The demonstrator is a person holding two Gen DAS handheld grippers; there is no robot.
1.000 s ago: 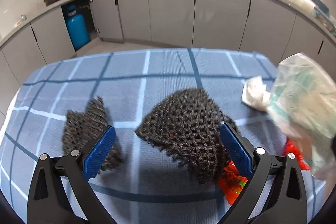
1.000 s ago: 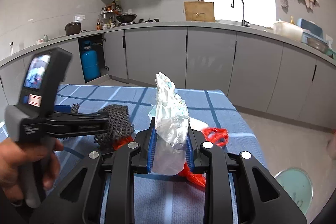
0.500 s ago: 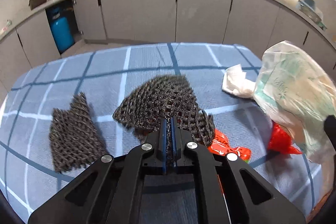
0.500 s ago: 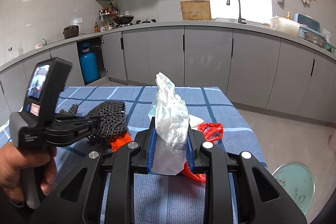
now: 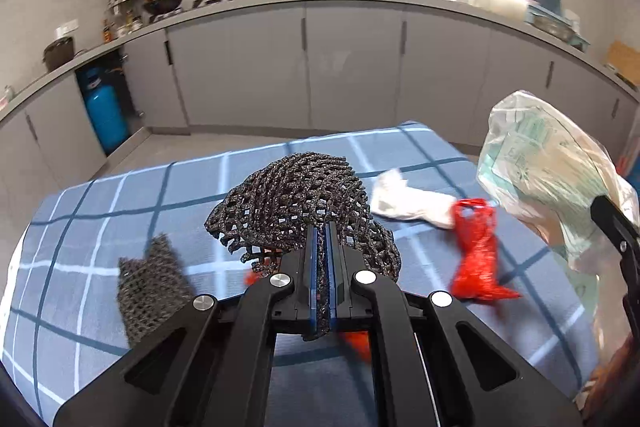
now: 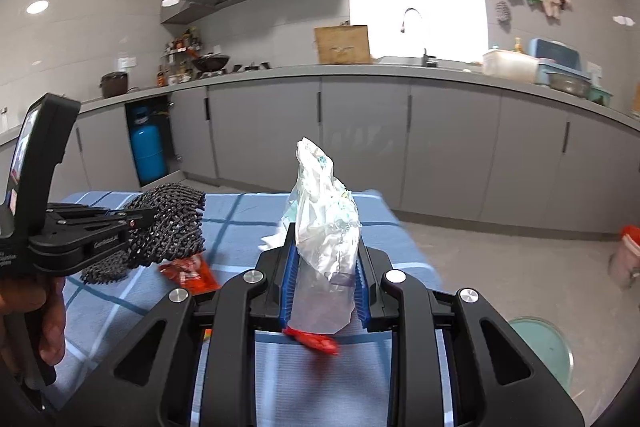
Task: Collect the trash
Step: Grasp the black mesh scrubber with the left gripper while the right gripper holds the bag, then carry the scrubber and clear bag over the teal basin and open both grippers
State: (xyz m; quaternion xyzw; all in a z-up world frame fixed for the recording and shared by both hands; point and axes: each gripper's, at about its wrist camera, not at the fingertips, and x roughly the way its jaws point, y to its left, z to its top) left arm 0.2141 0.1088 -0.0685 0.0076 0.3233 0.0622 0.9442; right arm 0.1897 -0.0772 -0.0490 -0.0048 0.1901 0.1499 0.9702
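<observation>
Both of your claws are loaded, left claw (image 5: 322, 267) clamped on the black mesh (image 5: 296, 199), right claw (image 6: 325, 283) on the plastic bag (image 6: 326, 227), so lift clear of the bench (image 5: 192, 195) without snagging.

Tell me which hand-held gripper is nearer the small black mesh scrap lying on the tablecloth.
Left. The left hand-held gripper hangs just right of the small mesh scrap; the right hand-held gripper is farther right.

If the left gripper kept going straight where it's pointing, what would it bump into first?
Probably the blue checked tablecloth. The left gripper is shut on the black mesh piece and tilts downward, so the held mesh would likely meet the cloth just ahead, though depth is hard to judge.
</observation>
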